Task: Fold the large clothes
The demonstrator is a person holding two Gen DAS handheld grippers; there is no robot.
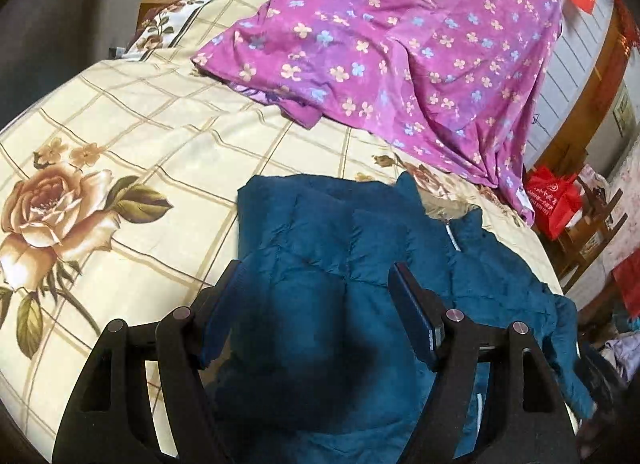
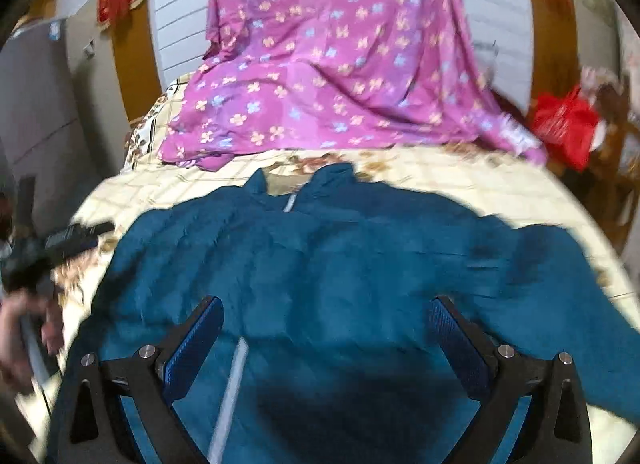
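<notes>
A teal quilted jacket (image 1: 352,248) lies front-up on the bed, collar and white zipper toward the far side; it also shows in the right wrist view (image 2: 360,248), where the image is blurred. My left gripper (image 1: 316,280) is open and empty, hovering over the jacket's left part, which looks folded inward. My right gripper (image 2: 326,312) is open and empty above the jacket's lower middle. The left gripper (image 2: 76,236) and the hand holding it also show at the left edge of the right wrist view. The jacket's right sleeve (image 2: 568,264) lies spread out.
The bed has a cream checked sheet with rose prints (image 1: 120,152). A purple flowered cloth (image 1: 400,48) lies heaped at the far side of the bed. A red bag (image 1: 554,200) sits on a wooden chair past the right edge. A white panelled wall stands behind.
</notes>
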